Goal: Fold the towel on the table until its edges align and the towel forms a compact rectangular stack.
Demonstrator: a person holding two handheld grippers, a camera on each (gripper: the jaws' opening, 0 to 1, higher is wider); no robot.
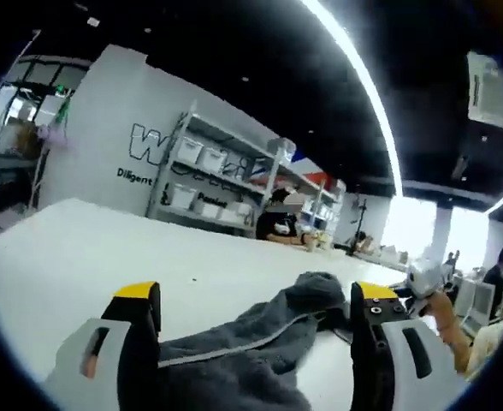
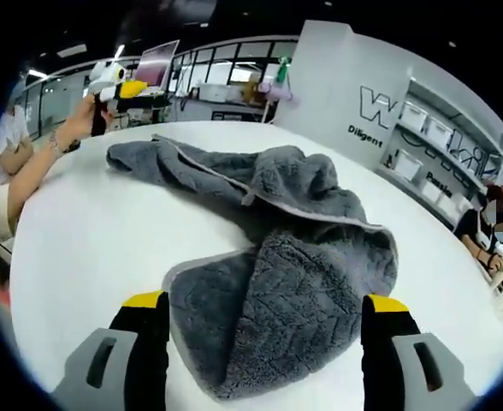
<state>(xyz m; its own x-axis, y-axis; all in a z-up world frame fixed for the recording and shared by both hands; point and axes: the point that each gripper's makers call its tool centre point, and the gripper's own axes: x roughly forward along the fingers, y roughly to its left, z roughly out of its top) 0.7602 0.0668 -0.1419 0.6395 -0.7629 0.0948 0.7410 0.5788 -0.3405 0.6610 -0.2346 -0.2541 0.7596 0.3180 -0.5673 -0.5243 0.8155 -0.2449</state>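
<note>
A crumpled grey fleece towel with a paler grey hem [image 2: 277, 257] lies loosely bunched on the broad white desk [image 2: 89, 240], one long arm of it stretching toward the far edge and a thicker fold lying near the right gripper [image 2: 265, 310]. That gripper, black-jawed with yellow tips, stands wide, its jaws apart on either side of the near fold and gripping nothing that can be seen. At the far end of the towel the left gripper [image 2: 119, 91] is seen in the right gripper view, held in a person's hand [image 2: 82, 118]; whether it touches the cloth there cannot be told.

In the left gripper view the left gripper [image 1: 256, 295] is also wide, the grey towel [image 1: 260, 338] heaped between and beyond its jaws on the white desk [image 1: 80, 257]. Whether either jaw presses the cloth cannot be told.

Behind the desk a white wall panel [image 2: 363, 94] carries a large outlined "W" and, beneath it, the word "Diligent"; a further word beside the shelves begins "Pass" and the rest is unclear. Metal shelves with white storage bins [image 1: 209, 175] stand against it. A seated person in dark clothes [image 1: 279, 224] sits at the desk's far side.
</note>
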